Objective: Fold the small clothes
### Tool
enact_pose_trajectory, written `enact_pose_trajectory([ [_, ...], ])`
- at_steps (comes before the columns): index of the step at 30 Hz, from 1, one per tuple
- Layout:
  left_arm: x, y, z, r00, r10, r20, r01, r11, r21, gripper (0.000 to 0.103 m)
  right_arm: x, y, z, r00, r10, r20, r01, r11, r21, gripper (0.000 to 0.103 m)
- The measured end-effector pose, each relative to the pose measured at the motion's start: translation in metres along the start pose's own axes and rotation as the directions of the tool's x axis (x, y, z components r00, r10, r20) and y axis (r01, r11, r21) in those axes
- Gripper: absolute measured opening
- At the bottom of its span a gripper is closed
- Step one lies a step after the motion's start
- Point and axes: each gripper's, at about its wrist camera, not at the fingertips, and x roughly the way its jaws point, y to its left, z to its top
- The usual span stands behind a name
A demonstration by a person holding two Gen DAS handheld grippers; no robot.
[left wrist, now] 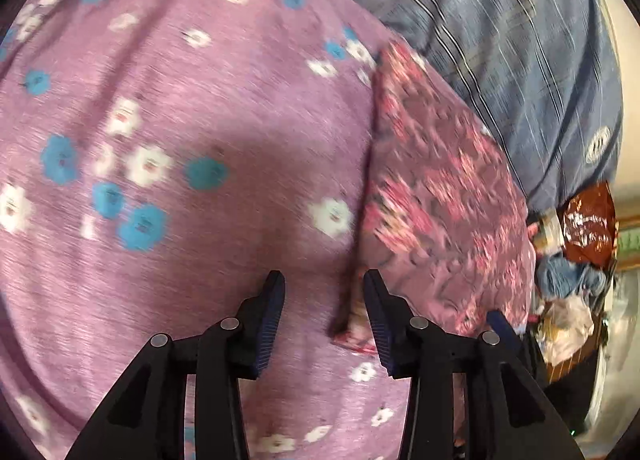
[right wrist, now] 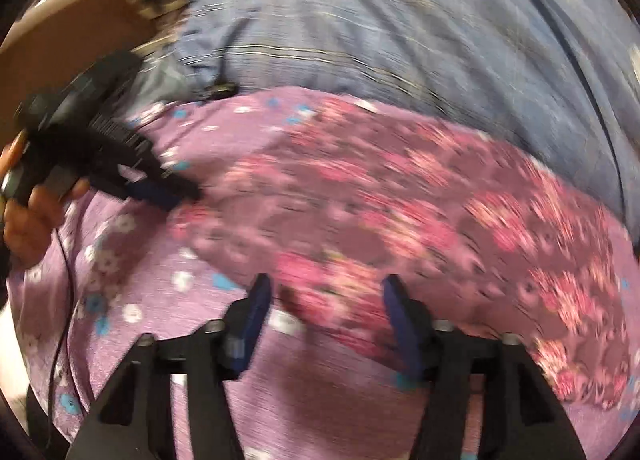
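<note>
A small mauve garment with pink flowers (left wrist: 436, 196) lies flat on a lilac sheet with white and blue flowers (left wrist: 180, 108). In the left wrist view my left gripper (left wrist: 324, 280) is open and empty, its jaws either side of the garment's near left corner. In the right wrist view the garment (right wrist: 400, 212) spreads across the middle, and my right gripper (right wrist: 326, 284) is open and empty over its near edge. My left gripper (right wrist: 168, 192) also shows there, at the garment's left corner, held by a hand. Both views are motion-blurred.
A blue striped bedspread (left wrist: 520, 40) lies beyond the lilac sheet, also in the right wrist view (right wrist: 400, 32). A pile of clutter with a brown foil bag (left wrist: 588, 224) and crumpled cloth sits off the bed's right side. A brown headboard (right wrist: 68, 32) stands at upper left.
</note>
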Motion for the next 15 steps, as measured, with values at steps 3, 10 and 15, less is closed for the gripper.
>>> enact_pose_trajectory([
  [3, -0.008, 0.012, 0.008, 1.000, -0.011, 0.002, 0.011, 1.000, -0.015, 0.040, 0.005, 0.041, 0.001, 0.999, -0.027, 0.022, 0.029, 0.990, -0.135, 0.072],
  [10, -0.017, 0.026, 0.015, 0.998, -0.059, -0.013, 0.059, 0.998, -0.035, 0.043, 0.052, 0.103, 0.006, 0.977, -0.208, 0.041, 0.209, 0.913, -0.350, 0.072],
  [15, 0.007, 0.013, 0.031, 0.999, -0.041, -0.030, 0.040, 0.999, -0.034, 0.043, 0.066, 0.108, 0.022, 0.959, -0.265, 0.098, 0.283, 0.891, -0.354, 0.056],
])
